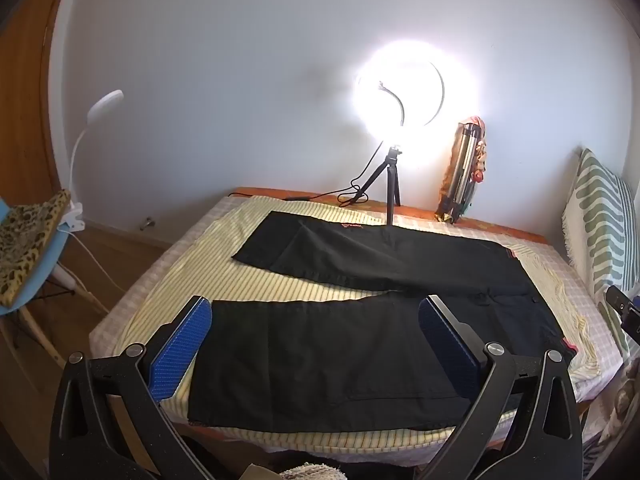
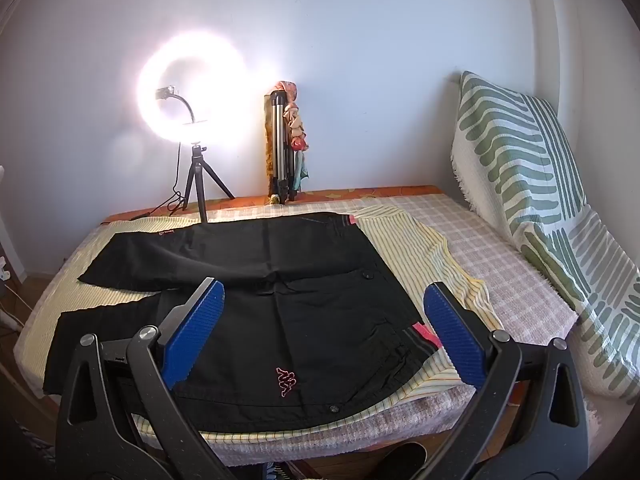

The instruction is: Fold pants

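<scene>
Black pants point(image 1: 360, 300) lie spread flat on a yellow striped cloth point(image 1: 192, 264) on the bed, legs apart and pointing left, waistband with a pink trim at the right. My left gripper point(image 1: 316, 324) hovers open above the near leg, nothing between its blue pads point(image 1: 182, 350). In the right wrist view the pants point(image 2: 280, 300) show a pink logo near the front edge. My right gripper point(image 2: 324, 320) hangs open over the waist and hip area, holding nothing.
A lit ring light on a small tripod point(image 1: 390, 184) stands at the bed's far edge by the wall, beside a folded tripod with fabric point(image 2: 284, 148). A green-patterned pillow point(image 2: 532, 184) leans at the right. A blue chair point(image 1: 24, 256) and clip lamp stand left.
</scene>
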Demonstrator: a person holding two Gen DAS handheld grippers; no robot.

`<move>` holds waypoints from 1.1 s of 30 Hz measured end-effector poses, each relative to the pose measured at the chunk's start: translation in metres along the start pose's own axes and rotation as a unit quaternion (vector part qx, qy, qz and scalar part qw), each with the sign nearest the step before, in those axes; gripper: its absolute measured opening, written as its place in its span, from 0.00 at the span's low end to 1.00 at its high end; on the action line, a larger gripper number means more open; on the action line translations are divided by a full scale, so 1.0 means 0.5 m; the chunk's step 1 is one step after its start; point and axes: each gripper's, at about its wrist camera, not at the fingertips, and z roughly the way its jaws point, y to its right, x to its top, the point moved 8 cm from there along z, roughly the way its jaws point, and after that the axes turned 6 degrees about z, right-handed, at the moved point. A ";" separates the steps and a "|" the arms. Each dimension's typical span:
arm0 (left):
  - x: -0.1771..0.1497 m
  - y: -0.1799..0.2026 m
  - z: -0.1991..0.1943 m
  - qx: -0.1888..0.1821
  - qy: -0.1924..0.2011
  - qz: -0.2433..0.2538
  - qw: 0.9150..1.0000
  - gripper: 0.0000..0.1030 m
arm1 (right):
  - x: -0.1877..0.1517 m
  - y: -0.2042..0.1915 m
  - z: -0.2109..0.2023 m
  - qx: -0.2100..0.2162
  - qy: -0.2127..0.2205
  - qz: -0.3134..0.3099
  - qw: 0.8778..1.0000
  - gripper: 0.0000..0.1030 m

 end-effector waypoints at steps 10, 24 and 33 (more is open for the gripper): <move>-0.001 0.001 0.002 -0.002 0.000 -0.001 1.000 1.00 | 0.001 -0.001 -0.001 0.000 0.005 -0.002 1.000 0.99; -0.004 0.001 0.002 -0.003 0.000 -0.002 1.000 1.00 | -0.001 0.000 -0.001 0.000 0.005 -0.003 1.000 0.99; -0.004 0.003 0.004 -0.003 -0.001 -0.002 1.000 1.00 | 0.000 -0.001 -0.001 0.000 0.006 -0.003 1.000 0.99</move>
